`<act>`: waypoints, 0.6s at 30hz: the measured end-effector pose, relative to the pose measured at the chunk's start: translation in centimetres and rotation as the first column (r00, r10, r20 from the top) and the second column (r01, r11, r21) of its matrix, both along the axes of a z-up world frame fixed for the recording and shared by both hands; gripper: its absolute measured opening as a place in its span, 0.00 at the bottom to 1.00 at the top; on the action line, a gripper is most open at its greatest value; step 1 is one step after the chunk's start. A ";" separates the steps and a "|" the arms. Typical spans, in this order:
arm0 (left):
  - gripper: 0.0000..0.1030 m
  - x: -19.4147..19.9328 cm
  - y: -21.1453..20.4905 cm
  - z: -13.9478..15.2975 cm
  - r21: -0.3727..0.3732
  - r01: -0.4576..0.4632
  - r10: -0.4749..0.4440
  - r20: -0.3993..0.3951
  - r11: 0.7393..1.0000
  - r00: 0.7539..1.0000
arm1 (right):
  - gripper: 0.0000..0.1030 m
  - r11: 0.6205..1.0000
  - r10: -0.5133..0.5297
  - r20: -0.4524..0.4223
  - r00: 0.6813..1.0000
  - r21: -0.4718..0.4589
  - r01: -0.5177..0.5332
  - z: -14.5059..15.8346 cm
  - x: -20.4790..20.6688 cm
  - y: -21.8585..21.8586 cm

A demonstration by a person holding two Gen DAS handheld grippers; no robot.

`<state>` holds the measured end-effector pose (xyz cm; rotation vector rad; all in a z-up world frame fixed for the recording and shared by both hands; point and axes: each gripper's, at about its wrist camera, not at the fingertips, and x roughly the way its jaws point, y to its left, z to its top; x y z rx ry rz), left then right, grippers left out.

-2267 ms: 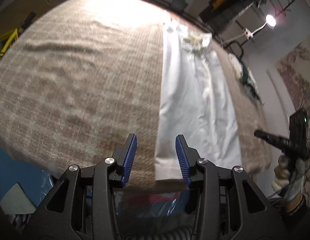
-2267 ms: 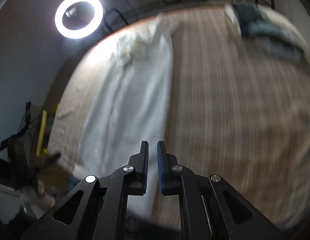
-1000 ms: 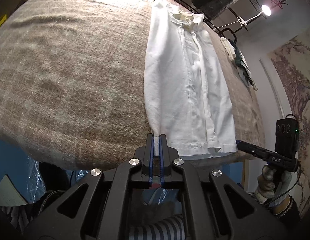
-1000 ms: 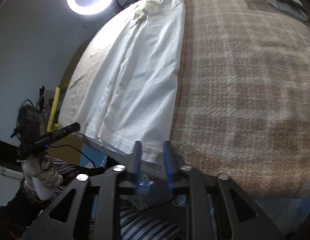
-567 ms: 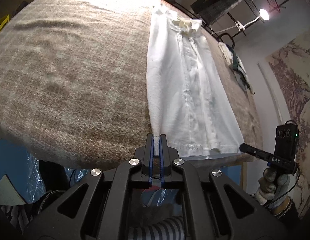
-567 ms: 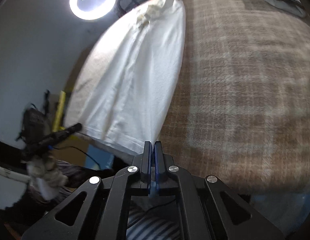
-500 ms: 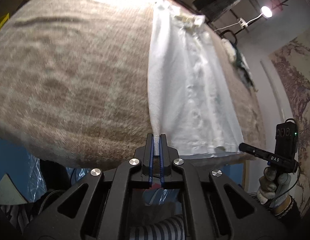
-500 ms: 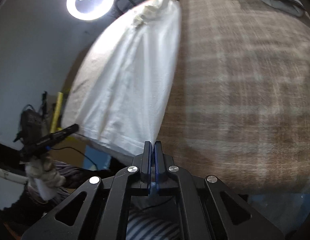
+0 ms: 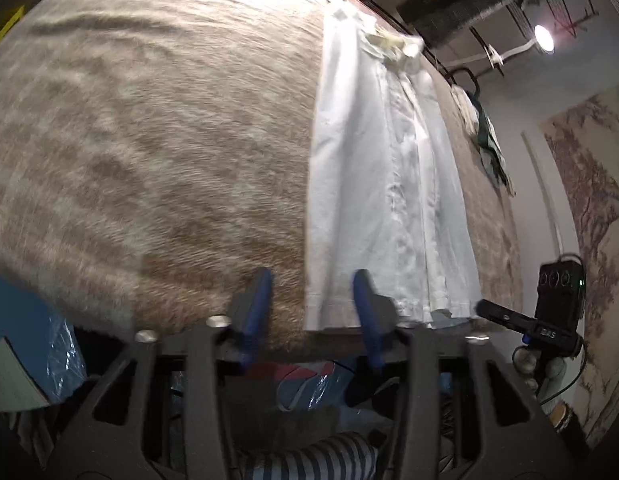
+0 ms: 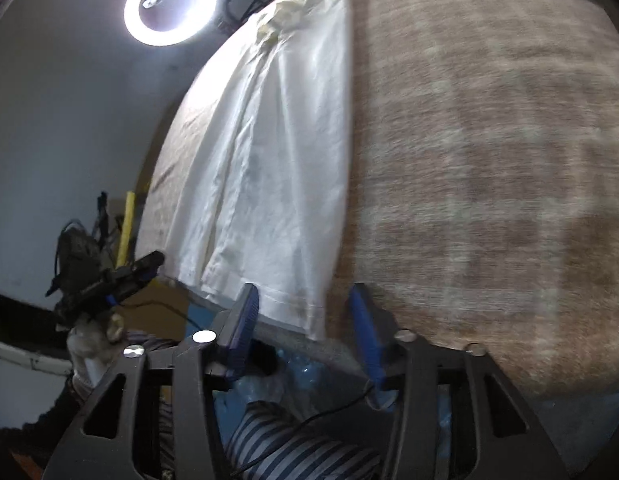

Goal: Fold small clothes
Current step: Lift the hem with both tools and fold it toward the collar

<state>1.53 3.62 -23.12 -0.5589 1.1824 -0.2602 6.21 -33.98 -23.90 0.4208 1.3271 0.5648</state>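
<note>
Item: white button shirt, laid lengthwise on plaid blanket, hem at near edge. My L gripper and R gripper: jaws just opened, spread, hem corners between the pads, unpinched. Risk: hem overhangs edge, so shirt may slide off or crease before I regrip.

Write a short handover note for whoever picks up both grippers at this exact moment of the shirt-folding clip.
Left gripper: jaws just opened, pads off the cloth, straddling the near left hem corner.
Right gripper: jaws just opened too, straddling the near right hem corner, nothing held.
White shirt: lies in a long narrow strip on the brown blanket, collar at the far end, hem at the near table edge.
Done: strip laid out straight and released.
Left: probably fold it end to end, hem towards collar.
</note>
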 end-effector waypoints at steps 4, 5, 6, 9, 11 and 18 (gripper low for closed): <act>0.03 0.5 -1.4 -0.3 0.014 0.043 -0.043 -0.023 0.999 0.999 | 0.07 1.000 0.030 -0.037 0.999 0.010 -0.030 -0.5 0.6 1.2; 0.03 0.6 -1.6 -0.1 -0.005 0.051 -0.051 -0.023 0.999 0.998 | 0.07 0.999 0.023 -0.042 0.999 0.025 -0.022 -0.4 0.7 1.1; 0.03 0.8 -1.6 0.1 -0.025 0.049 -0.050 -0.025 0.999 0.998 | 0.06 0.998 0.011 -0.047 0.999 0.054 -0.009 -0.1 0.9 0.9; 0.02 1.7 -1.6 1.2 -0.071 0.046 -0.047 -0.022 0.996 0.999 | 0.05 0.995 -0.012 -0.006 1.000 0.095 0.013 1.5 1.8 -0.3; 0.02 2.5 -1.6 2.2 -0.066 0.046 -0.046 -0.008 0.997 0.999 | 0.05 0.994 -0.024 0.019 1.000 0.109 0.022 2.5 2.7 -0.6; 0.02 7.1 -0.9 4.8 -0.043 0.031 -0.030 0.025 0.999 0.999 | 0.05 0.991 -0.080 0.082 0.993 0.118 0.070 4.5 6.8 -1.6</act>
